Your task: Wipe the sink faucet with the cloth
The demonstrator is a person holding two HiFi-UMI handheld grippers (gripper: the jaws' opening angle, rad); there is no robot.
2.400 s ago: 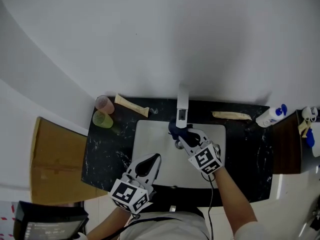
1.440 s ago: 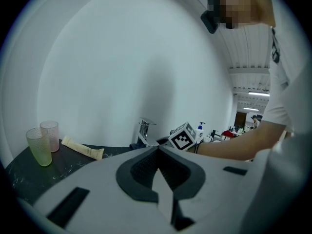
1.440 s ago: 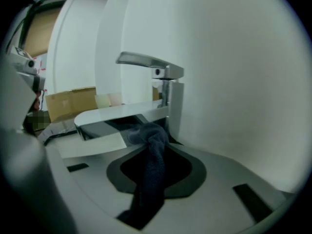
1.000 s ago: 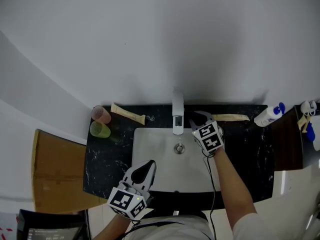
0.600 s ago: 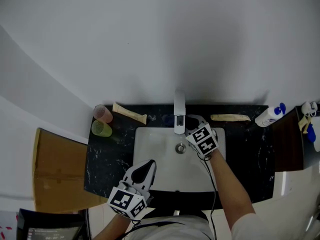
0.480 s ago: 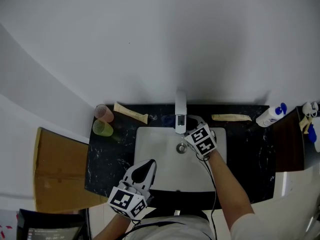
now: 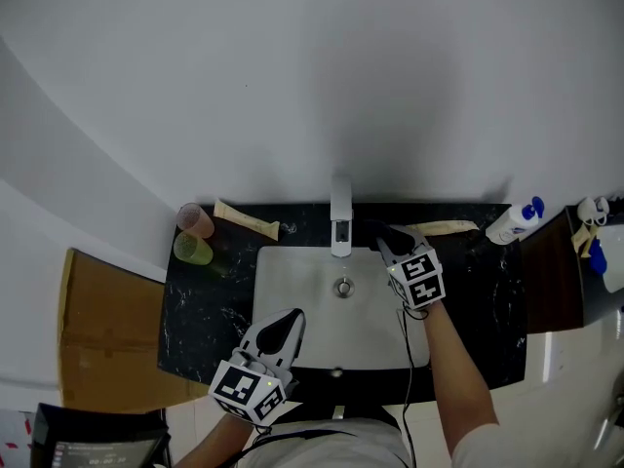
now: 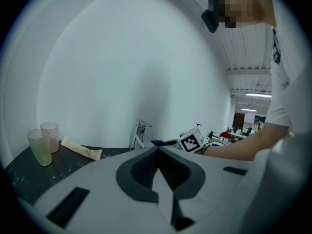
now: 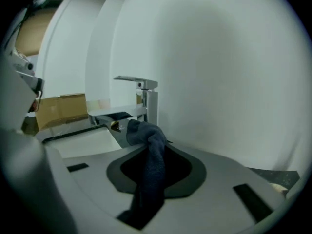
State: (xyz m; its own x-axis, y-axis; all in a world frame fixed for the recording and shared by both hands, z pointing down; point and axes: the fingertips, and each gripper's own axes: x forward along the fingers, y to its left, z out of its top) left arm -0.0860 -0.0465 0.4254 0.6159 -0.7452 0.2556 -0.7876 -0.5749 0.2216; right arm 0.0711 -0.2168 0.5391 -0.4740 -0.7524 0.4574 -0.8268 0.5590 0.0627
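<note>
The chrome faucet (image 7: 339, 219) stands at the back of the white sink (image 7: 292, 305). My right gripper (image 7: 389, 239) sits just right of the spout, over the sink's back right corner, shut on a dark blue cloth (image 9: 149, 147). In the right gripper view the cloth bunches at the tips and hangs down between the jaws, with the faucet (image 9: 146, 97) close ahead on the left; I cannot tell if they touch. My left gripper (image 7: 290, 320) rests over the sink's front edge, shut on nothing, its tips (image 8: 157, 149) meeting.
A pink cup (image 7: 195, 219), a green cup (image 7: 191, 248) and a cream tube (image 7: 246, 218) stand on the black counter at the left. Another tube (image 7: 447, 227) and a spray bottle (image 7: 512, 224) are at the right. A cardboard box (image 7: 107, 330) stands left of the counter.
My right gripper was beside the spout's front half a second ago and has moved right and back with the cloth. The left gripper has stayed put.
</note>
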